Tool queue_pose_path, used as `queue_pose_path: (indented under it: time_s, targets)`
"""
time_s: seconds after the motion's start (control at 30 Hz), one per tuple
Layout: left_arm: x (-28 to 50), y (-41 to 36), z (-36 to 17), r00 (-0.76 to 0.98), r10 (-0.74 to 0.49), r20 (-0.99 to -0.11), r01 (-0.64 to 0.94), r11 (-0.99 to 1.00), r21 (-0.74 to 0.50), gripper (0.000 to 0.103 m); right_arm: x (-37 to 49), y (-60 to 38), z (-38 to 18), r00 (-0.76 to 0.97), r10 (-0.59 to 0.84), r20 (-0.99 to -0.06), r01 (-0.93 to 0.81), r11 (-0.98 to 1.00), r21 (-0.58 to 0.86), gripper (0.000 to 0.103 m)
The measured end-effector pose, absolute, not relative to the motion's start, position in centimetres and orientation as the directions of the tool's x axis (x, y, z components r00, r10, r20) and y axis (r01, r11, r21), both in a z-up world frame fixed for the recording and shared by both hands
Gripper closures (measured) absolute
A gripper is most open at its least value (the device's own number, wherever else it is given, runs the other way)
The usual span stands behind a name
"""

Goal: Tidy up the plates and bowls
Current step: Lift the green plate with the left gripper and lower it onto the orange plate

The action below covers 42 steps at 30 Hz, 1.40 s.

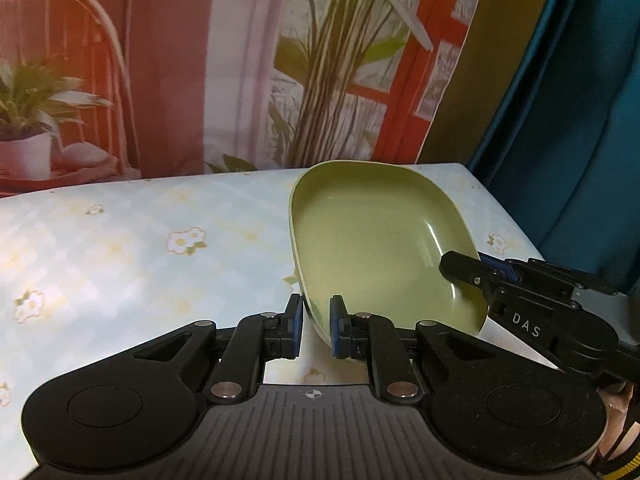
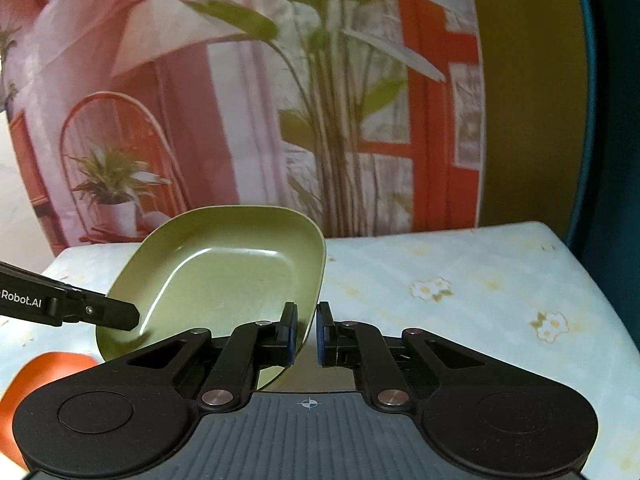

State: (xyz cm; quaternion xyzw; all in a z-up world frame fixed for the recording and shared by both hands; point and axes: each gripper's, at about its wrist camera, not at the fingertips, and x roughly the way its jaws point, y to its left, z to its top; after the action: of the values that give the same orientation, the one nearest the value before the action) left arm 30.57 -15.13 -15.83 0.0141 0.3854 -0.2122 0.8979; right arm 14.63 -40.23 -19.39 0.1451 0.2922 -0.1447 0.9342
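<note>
A green, rounded-rectangular plate (image 1: 372,240) is held tilted above the table by both grippers. My left gripper (image 1: 316,326) is shut on the plate's left rim, with one pad on each side of it. My right gripper (image 2: 306,332) is shut on the plate's (image 2: 224,276) right rim in the same way. The right gripper shows in the left wrist view (image 1: 476,272) at the plate's right edge. The left gripper shows in the right wrist view (image 2: 120,314) at the plate's left edge. An orange dish (image 2: 44,384) lies below the plate at lower left, partly hidden.
The table (image 1: 120,248) has a pale blue cloth with flower prints. A printed backdrop with plants (image 1: 328,60) hangs behind its far edge. A dark teal curtain (image 1: 580,100) stands to the right of the table.
</note>
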Motion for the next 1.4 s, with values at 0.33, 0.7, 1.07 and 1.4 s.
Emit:
queue_pose_path:
  time_s: [0.33, 0.7, 1.07, 1.4]
  targets:
    - [27.4, -11.2, -14.2, 0.640, -0.378, -0.670, 0.361, 0.917, -0.172, 0.088, 14.4, -36.0, -16.6, 0.789, -0.161, -0.594, 0.308, 0.939, 0.154, 0.094]
    - [24.2, -5.7, -13.7, 0.654, -0.360, -0.666, 0.305, 0.930, -0.203, 0.088, 15.5, -30.7, -15.6, 0.769, -0.070, -0.635, 0.227, 0.959, 0.168, 0.093]
    - [23.1, -1.8, -15.0, 0.642, -0.325, -0.695, 0.237, 0.946, -0.222, 0.088, 17.6, -25.8, -17.4, 0.703, 0.033, -0.710, 0.136, 0.974, 0.179, 0.093]
    - [21.7, -0.7, -16.5, 0.632, -0.306, -0.712, 0.175, 0.951, -0.254, 0.088, 18.9, -24.1, -18.8, 0.637, 0.075, -0.767, 0.084, 0.982, 0.166, 0.093]
